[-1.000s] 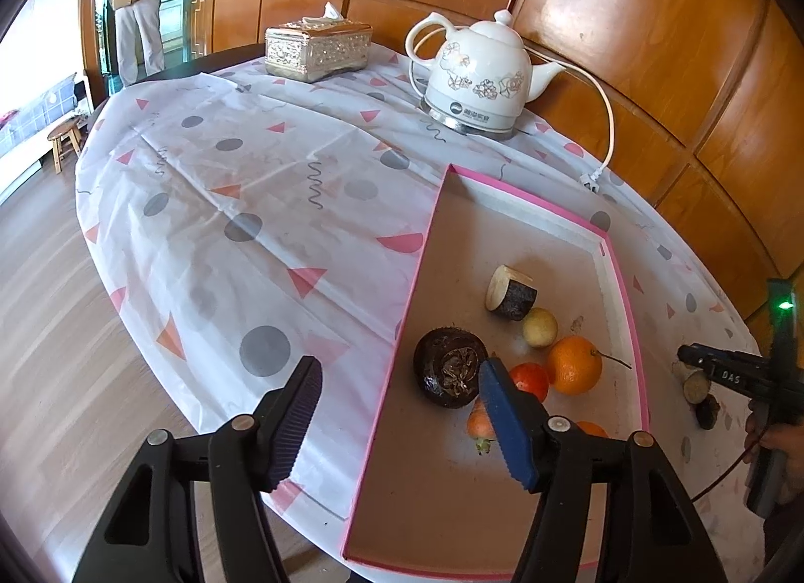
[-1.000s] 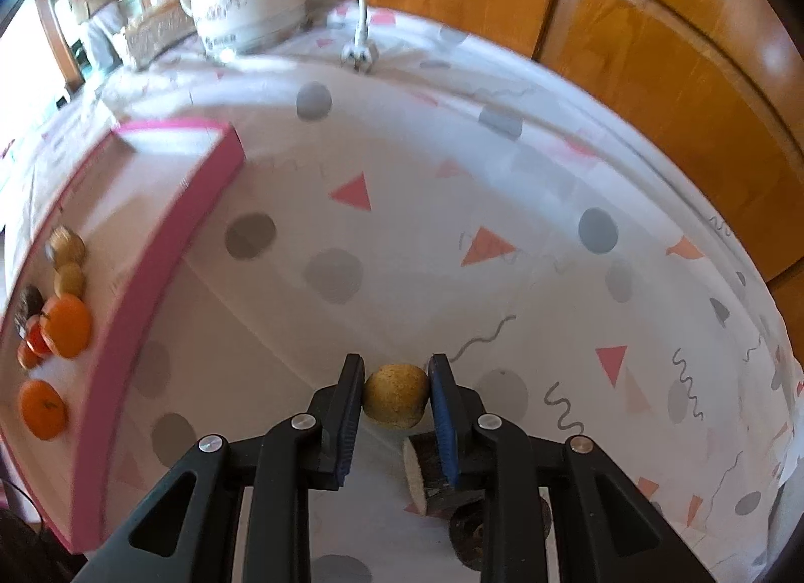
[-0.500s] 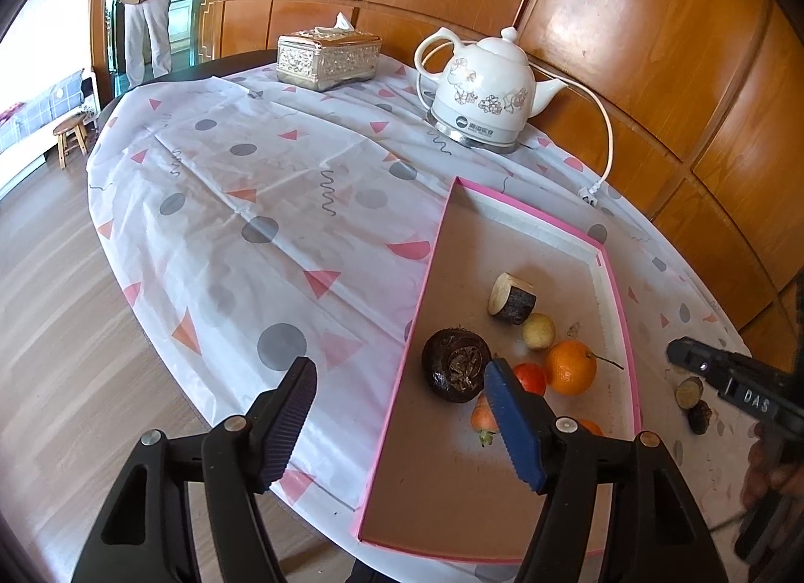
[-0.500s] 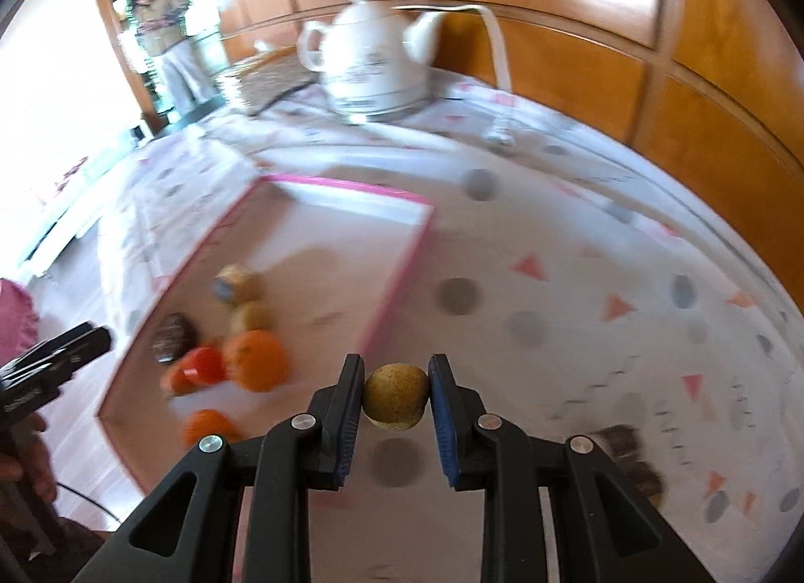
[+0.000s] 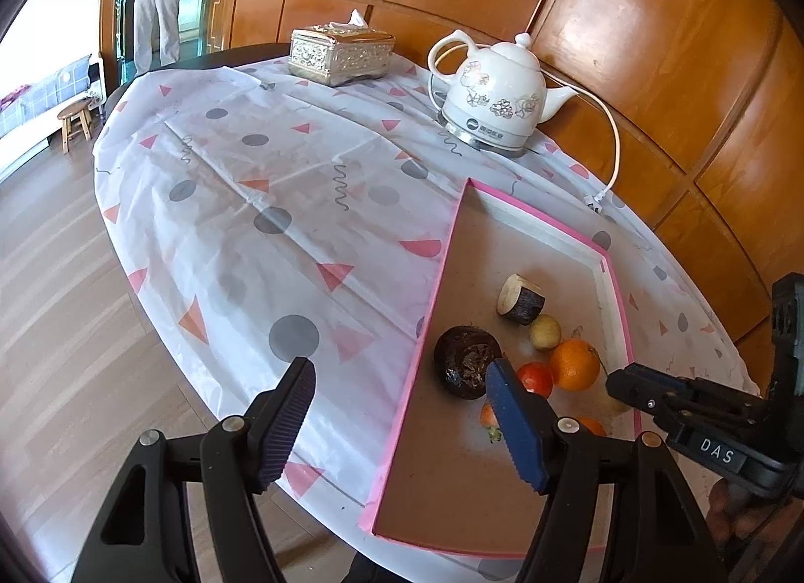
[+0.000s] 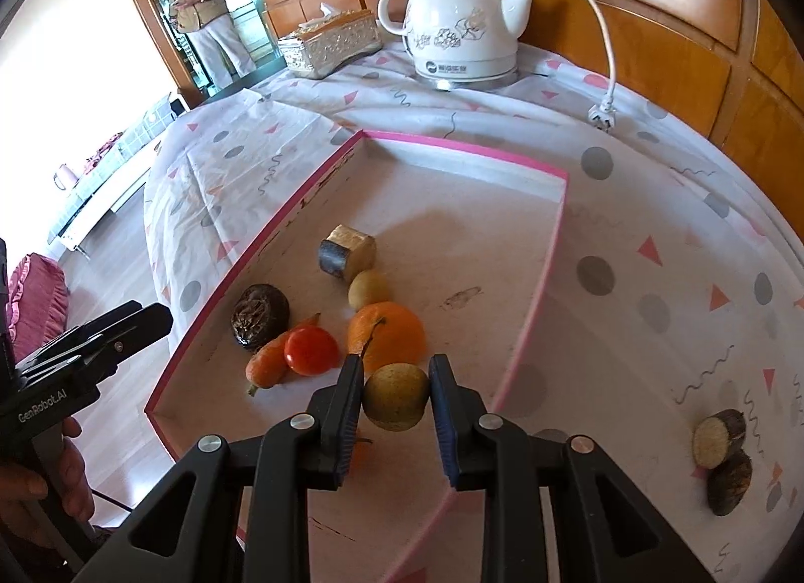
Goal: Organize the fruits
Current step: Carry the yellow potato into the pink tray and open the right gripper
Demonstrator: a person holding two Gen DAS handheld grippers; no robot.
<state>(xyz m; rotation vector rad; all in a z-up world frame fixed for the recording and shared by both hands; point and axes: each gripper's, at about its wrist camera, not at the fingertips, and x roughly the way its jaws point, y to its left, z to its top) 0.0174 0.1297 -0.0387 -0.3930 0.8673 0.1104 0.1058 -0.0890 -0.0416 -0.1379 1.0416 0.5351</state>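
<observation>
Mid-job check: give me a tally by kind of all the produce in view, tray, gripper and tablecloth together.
Oranges: 2, one mostly hidden
Tomato: 1
Carrot: 1
Yellow-brown round fruits: 2, one in the tray, one held in the right gripper
Dark-skinned chunks: 3, one in the tray, two on the tablecloth
Dark wrinkled round fruit: 1
Total: 10

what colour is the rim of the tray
Pink, on the tray rim, clearest in the right wrist view.
</observation>
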